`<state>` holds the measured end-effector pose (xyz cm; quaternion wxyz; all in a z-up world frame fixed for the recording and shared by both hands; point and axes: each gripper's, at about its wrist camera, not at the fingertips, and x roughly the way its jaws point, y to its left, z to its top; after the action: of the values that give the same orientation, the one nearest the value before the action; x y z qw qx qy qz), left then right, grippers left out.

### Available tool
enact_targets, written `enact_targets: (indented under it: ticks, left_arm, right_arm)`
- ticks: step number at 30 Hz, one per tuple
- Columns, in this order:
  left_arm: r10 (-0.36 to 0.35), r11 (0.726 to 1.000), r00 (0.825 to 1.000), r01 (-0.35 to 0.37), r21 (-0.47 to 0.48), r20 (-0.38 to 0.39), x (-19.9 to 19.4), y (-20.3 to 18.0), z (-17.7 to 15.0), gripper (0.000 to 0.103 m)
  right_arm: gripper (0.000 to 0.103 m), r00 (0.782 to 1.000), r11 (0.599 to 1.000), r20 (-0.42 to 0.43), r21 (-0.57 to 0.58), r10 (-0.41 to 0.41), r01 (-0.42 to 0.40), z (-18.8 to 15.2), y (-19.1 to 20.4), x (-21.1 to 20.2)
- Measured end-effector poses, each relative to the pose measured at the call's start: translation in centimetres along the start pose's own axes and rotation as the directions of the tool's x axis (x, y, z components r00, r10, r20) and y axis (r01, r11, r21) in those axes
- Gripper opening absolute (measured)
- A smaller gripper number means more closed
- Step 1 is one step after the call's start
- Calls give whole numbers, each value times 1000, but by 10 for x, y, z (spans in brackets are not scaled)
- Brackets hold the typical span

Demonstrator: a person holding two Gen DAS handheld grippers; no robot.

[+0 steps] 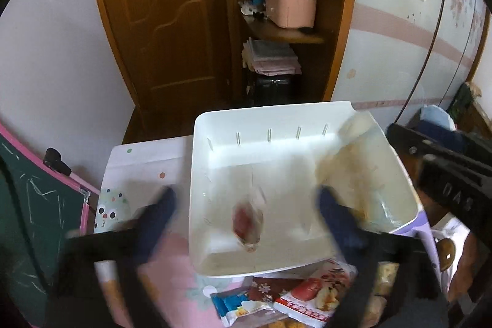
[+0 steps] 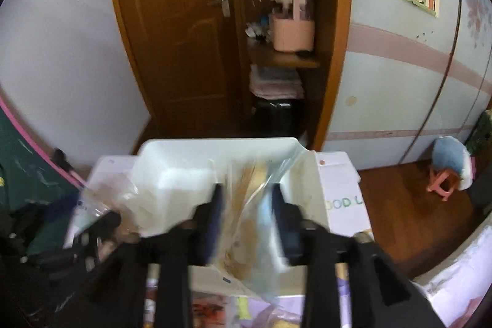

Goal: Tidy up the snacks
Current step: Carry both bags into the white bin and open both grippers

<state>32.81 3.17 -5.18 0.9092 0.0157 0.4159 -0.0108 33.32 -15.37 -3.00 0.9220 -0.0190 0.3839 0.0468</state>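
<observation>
A white plastic bin (image 1: 276, 119) stands on the table. A small clear packet with red contents (image 1: 248, 223) lies on its floor. My left gripper (image 1: 246, 205) hangs open above it, blurred by motion. A clear bag of tan snacks (image 1: 353, 162) leans in the bin's right side. In the right wrist view the bin (image 2: 184, 152) is in front, and the clear snack bag (image 2: 249, 199) lies between the fingers of my right gripper (image 2: 247, 205); grip contact is blurred. The right gripper also shows in the left wrist view at the right edge (image 1: 446, 174).
Loose snack packets (image 1: 286, 300) lie on the table in front of the bin. A spotted white sheet (image 1: 141, 165) lies left of it and a chalkboard (image 1: 37, 211) stands further left. A wooden door (image 1: 160, 20) and shelves stand behind. A small stool (image 2: 452, 171) stands on the floor.
</observation>
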Motion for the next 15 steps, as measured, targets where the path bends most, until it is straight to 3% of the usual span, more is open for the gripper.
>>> enact_targets:
  ticks: [2, 8, 15]
  left_arm:
    - [11, 1000, 1000, -12, 22, 16, 0, -3, -3, 100]
    - [38, 997, 998, -41, 71, 43, -12, -10, -11, 100]
    - [29, 996, 996, -36, 78, 90, -58, -16, -28, 100]
  right_arm:
    - [80, 1000, 1000, 29, -11, -9, 9, -3, 3, -1]
    - [80, 999, 1000, 46, -11, 1, -1, -6, 6, -12]
    - [83, 993, 1000, 111, -2, 28, -28, -16, 5, -57]
